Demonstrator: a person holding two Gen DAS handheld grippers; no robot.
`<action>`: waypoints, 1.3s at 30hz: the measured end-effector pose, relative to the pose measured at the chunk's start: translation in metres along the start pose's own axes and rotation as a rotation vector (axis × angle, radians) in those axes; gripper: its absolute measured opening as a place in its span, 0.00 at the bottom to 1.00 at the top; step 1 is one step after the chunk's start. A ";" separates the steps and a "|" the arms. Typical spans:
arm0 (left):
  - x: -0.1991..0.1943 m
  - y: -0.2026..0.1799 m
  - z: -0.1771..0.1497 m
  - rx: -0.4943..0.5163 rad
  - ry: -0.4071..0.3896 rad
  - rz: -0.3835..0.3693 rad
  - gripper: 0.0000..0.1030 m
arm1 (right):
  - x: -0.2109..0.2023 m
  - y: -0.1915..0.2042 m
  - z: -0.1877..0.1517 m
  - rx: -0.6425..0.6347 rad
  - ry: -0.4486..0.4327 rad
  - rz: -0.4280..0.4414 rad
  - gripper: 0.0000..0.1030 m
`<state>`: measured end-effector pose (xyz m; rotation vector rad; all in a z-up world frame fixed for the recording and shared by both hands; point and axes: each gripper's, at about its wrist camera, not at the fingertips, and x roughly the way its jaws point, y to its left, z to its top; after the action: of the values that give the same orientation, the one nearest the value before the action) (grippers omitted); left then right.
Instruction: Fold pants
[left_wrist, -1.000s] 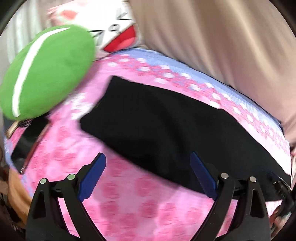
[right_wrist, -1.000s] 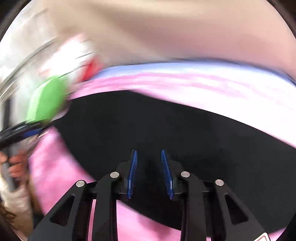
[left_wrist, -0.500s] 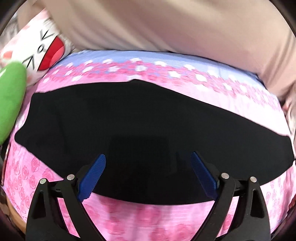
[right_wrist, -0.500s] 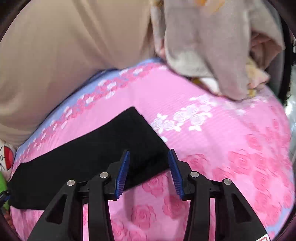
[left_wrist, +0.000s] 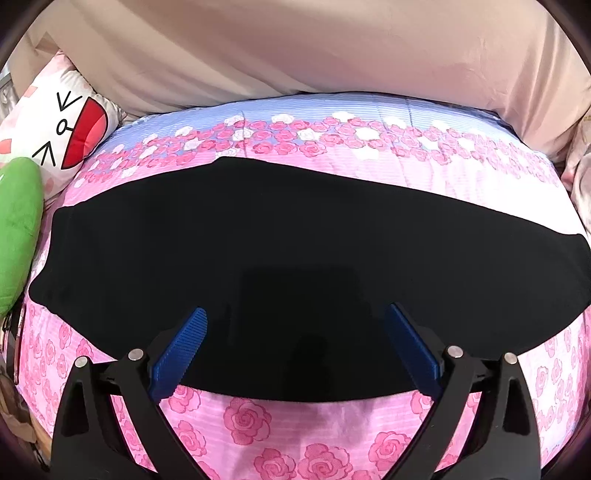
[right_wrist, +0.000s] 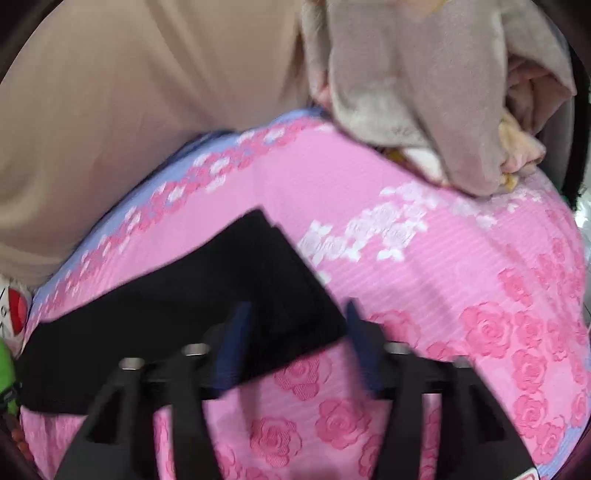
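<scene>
Left wrist view shows the black pants (left_wrist: 295, 258) lying flat across the pink rose bedspread (left_wrist: 258, 424), a green cushion (left_wrist: 18, 229) at their left end. Over the pants the left gripper (left_wrist: 295, 325) stands wide open, empty. At their right end, the right gripper (right_wrist: 295, 314) has just been opening, its jaws apart over that corner.

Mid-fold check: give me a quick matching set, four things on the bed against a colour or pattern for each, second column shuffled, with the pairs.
Things:
1. pants
2. bedspread
3. plush cushion
4. pillow

Colour or pattern:
a. white with a cartoon face and red mouth
b. pink with roses
c. plain black
d. green

Pairs: 1-c, 2-b, 3-d, 4-a
</scene>
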<state>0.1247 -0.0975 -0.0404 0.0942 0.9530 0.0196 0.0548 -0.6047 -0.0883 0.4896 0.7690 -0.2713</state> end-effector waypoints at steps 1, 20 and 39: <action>0.000 0.000 0.000 -0.001 0.001 -0.004 0.92 | 0.002 -0.001 0.002 0.001 -0.004 -0.024 0.65; -0.005 0.030 -0.019 0.023 -0.046 0.091 0.92 | -0.005 0.089 -0.001 0.009 0.054 0.278 0.18; -0.014 0.170 -0.059 -0.178 -0.021 0.176 0.92 | 0.047 0.437 -0.147 -0.619 0.336 0.578 0.52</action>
<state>0.0727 0.0752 -0.0485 0.0139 0.9162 0.2651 0.1780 -0.1578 -0.0718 0.1483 0.9497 0.5907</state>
